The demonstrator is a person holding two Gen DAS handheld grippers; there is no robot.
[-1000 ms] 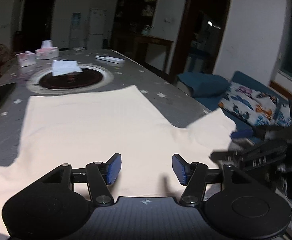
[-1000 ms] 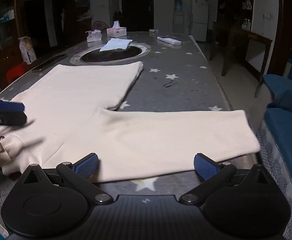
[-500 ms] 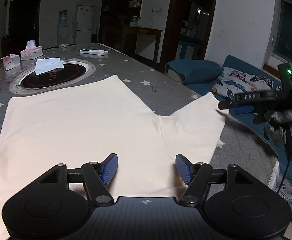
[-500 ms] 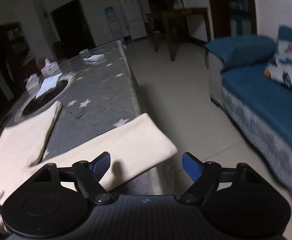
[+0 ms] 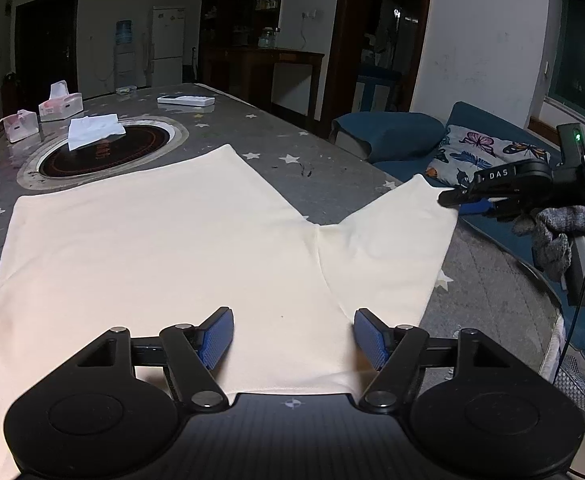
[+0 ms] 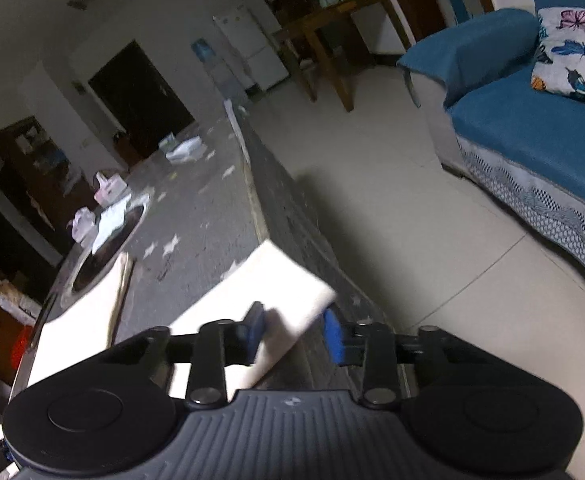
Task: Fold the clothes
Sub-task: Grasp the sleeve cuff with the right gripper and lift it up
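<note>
your right gripper (image 6: pixel 292 334) has swung out to the sleeve end (image 6: pixel 288 296) of the cream shirt (image 5: pixel 164 256) on the starred table (image 5: pixel 332 168), its jaws just closing around the cuff, not yet pinching; your left gripper (image 5: pixel 292 338) hovers spread over the shirt's near edge.

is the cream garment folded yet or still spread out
Still spread: the cream garment lies flat on the table, one sleeve stretched sideways.
</note>
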